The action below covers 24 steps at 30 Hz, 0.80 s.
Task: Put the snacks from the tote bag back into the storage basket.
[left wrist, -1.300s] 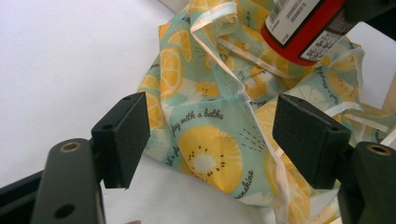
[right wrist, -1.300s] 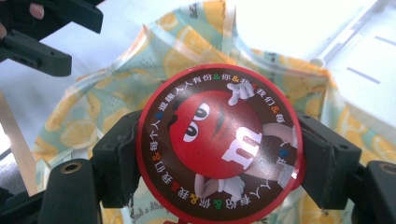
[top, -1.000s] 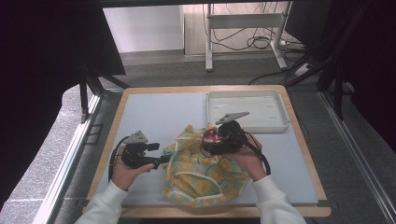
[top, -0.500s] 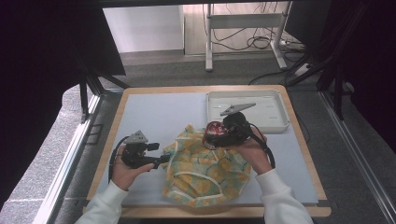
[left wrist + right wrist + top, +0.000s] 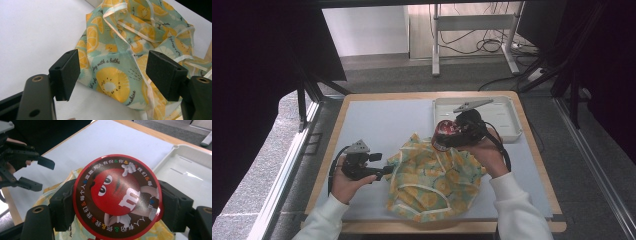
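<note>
While the left gripper (image 5: 384, 170) rested low at the left edge of the fabric bag (image 5: 437, 177), its jaws stood apart; in the left gripper view (image 5: 113, 72) the lemon-print cloth (image 5: 120, 62) lay between and beyond the two black pads, neither pad pressing on it. The left hand (image 5: 344, 177) sat on the pale worktop (image 5: 382, 125).

The right gripper (image 5: 447, 137) was clamped on a round candy tin (image 5: 445, 131), held above the far edge of the bag. In the right gripper view (image 5: 117, 202) the tin's lid (image 5: 117, 196) faced the camera: red rim, brown band with printed characters, a red cartoon candy figure at centre. Both pads pressed the tin's sides. The right hand (image 5: 487, 150) gripped the tool from behind, with its cable looping beside the wrist.

The bag, teal with yellow citrus slices and cream drawstring trim, lay crumpled on the near middle of the worktop. A white tray (image 5: 507, 127) sat at the far right corner, just behind the right gripper; the same tray (image 5: 185, 167) appeared at the right of the right gripper view. The other gripper (image 5: 27, 172) showed at the left of that view, jaws apart.
</note>
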### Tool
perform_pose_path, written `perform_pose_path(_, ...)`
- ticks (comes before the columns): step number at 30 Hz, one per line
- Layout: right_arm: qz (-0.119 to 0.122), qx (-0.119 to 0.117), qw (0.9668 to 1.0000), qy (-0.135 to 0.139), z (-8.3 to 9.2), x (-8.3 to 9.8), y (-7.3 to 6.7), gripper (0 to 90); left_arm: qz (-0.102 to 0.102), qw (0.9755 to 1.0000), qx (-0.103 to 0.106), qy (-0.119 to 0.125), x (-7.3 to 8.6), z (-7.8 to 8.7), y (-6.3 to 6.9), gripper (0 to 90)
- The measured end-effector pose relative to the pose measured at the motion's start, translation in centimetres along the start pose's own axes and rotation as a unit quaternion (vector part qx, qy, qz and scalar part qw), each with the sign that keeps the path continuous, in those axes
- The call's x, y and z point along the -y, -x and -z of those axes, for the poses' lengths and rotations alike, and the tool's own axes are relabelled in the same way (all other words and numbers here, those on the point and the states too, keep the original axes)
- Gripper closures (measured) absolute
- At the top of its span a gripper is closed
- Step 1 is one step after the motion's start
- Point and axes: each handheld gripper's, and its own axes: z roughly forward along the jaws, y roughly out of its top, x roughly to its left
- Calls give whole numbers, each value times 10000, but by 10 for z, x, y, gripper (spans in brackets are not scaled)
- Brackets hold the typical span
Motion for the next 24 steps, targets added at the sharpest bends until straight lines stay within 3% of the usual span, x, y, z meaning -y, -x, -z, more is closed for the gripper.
perform_pose_path(24, -198, 231, 9993, 201, 14, -18, 33, 246, -1, 10000, 0, -50, 0, 0, -1, 279)
